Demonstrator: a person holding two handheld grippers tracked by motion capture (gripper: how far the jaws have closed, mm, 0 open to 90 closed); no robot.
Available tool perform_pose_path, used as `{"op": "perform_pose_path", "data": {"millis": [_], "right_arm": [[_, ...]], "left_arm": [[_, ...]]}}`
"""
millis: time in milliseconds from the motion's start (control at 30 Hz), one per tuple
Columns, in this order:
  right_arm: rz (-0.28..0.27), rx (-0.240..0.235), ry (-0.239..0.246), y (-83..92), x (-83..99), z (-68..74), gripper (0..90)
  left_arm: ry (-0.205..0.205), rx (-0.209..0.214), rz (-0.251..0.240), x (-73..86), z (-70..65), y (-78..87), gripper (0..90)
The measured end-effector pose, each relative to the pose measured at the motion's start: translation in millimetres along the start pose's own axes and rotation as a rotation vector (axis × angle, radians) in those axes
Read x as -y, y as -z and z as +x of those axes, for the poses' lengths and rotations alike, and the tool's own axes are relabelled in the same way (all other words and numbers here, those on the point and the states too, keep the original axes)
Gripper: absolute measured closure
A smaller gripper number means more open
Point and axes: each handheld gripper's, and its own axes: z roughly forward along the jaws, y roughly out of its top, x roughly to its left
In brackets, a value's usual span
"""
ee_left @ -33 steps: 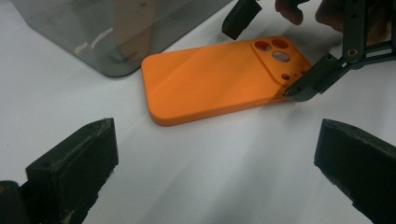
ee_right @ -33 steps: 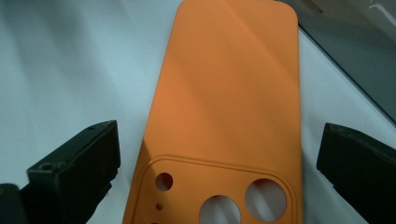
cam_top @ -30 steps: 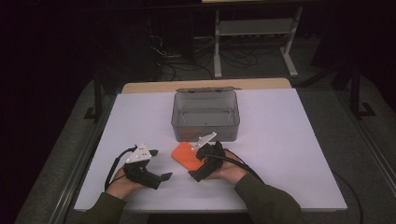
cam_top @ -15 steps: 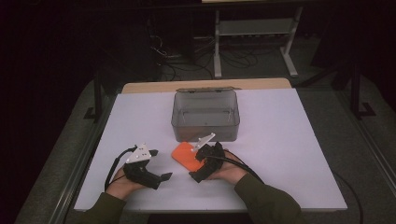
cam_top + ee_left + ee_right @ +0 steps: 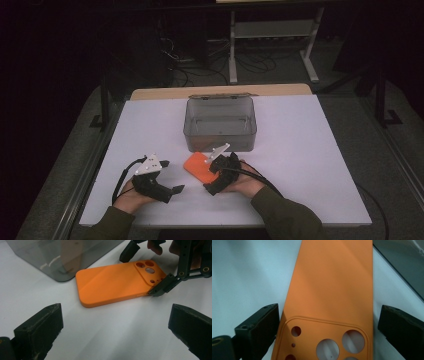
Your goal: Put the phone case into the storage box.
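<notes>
An orange phone case (image 5: 200,168) lay flat on the white desk (image 5: 310,150), camera cut-outs toward the person, just in front of a smoky clear plastic box (image 5: 220,125). The right gripper (image 5: 216,176) straddled the case's camera end, its jaws just then closing in; the left one appeared to touch the case's edge, though the right one stood clear of it. The left gripper (image 5: 169,176) rested on the desk beside the case, its jaws wide and holding nothing.
</notes>
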Motion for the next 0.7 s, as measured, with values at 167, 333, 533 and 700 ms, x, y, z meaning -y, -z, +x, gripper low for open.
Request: {"op": "perform_pose_path", "data": {"millis": [167, 333, 533, 700], "right_arm": [[0.001, 0.002, 0.0, 0.7, 0.0, -0.3, 5.2], [0.005, 0.001, -0.003, 1.5, -0.5, 0.2, 7.5], [0.004, 0.006, 0.001, 2.3, -0.3, 1.5, 10.1], [0.006, 0.008, -0.002, 3.1, -0.2, 3.0, 11.6]], "left_arm": [[-0.001, 0.0, 0.0, 0.0, -0.1, -0.2, 0.0], [0.0, 0.0, 0.0, -0.1, -0.2, -0.1, 0.0], [0.0, 0.001, 0.002, -0.1, -0.3, -0.5, 0.0], [0.0, 0.001, 0.003, -0.1, -0.2, -0.5, 0.0]]}}
